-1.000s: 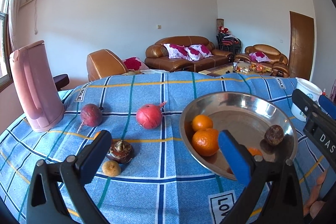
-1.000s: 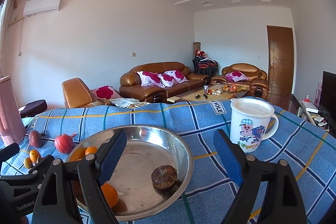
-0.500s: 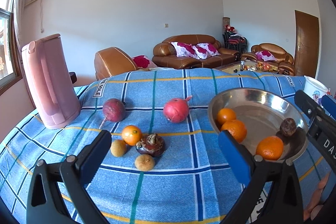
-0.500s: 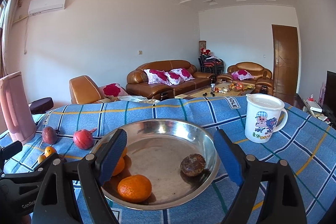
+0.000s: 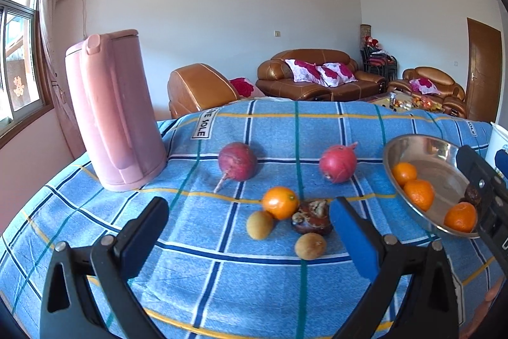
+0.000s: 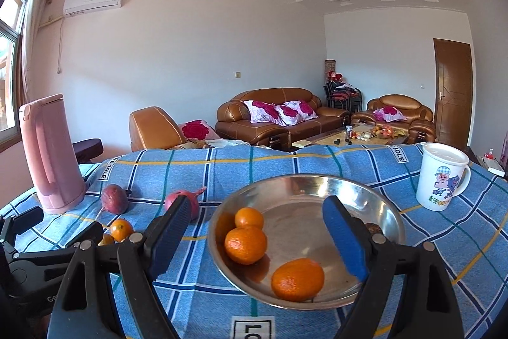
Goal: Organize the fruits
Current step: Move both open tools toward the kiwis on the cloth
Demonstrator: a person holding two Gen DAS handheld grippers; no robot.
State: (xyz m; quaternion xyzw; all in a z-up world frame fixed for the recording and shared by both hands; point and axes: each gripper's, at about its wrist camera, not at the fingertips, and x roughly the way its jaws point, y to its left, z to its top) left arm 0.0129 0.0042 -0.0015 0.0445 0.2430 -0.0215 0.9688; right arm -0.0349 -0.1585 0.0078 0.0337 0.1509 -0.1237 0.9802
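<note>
A steel bowl (image 6: pixel 385 208) (image 5: pixel 409 145) holds three oranges (image 6: pixel 245 244) and a dark brown fruit (image 5: pixel 473 195). On the blue checked cloth lie an orange (image 5: pixel 280 202), a dark mangosteen-like fruit (image 5: pixel 312 217), two small tan fruits (image 5: pixel 259 224) (image 5: pixel 310 246), a dark red beet (image 5: pixel 237 161) and a red pomegranate (image 5: pixel 338 163). My left gripper (image 5: pixel 250 239) is open and empty, just in front of the loose fruits. My right gripper (image 6: pixel 257 235) is open and empty, over the near rim of the bowl.
A pink kettle (image 5: pixel 114 110) stands at the left of the table. A white cartoon mug (image 6: pixel 441 177) stands right of the bowl. Brown sofas stand behind the table.
My left gripper has swung left, from the bowl toward the loose fruits. My right gripper has drawn back and turned left; a third orange now lies in full view in the bowl.
</note>
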